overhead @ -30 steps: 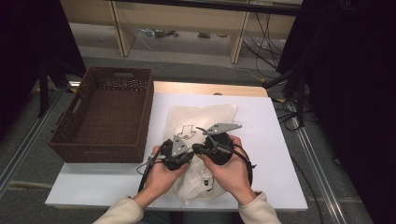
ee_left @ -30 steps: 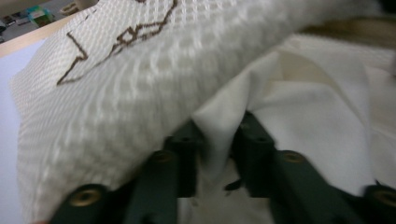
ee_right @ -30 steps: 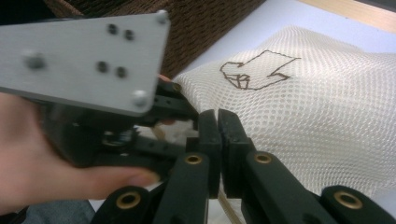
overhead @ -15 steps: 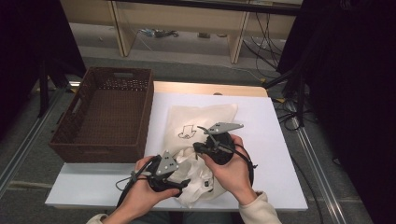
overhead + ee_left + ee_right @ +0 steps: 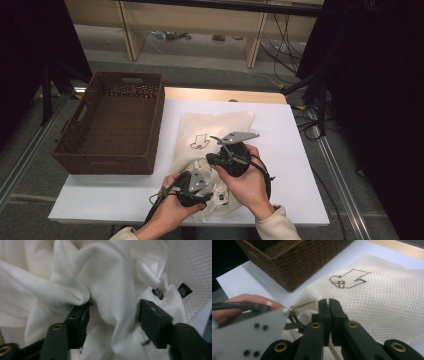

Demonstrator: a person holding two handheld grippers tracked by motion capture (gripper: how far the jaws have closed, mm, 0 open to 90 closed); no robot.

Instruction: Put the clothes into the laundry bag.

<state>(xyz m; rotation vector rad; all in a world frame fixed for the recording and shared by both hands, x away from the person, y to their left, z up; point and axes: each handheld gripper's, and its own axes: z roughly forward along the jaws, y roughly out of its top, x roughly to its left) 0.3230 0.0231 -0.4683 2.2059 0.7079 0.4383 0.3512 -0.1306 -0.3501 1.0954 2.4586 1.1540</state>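
Observation:
A white mesh bag with a brown line drawing lies on the white table. A crumpled white garment sits at its near end. My left gripper is low over the garment. Its jaws have just been closing, and in the left gripper view it stands open around a thick fold of the garment. My right gripper points toward the bag's mouth. In its own view it is shut on the rim of the mesh bag.
A dark brown wicker basket stands at the table's left, close to the bag. A small black label hangs from the garment. Bare table runs along the near left edge and right of the bag.
My left hand has drawn back from beside the right gripper toward the table's near edge and sunk onto the garment. The right gripper has stayed where it was.

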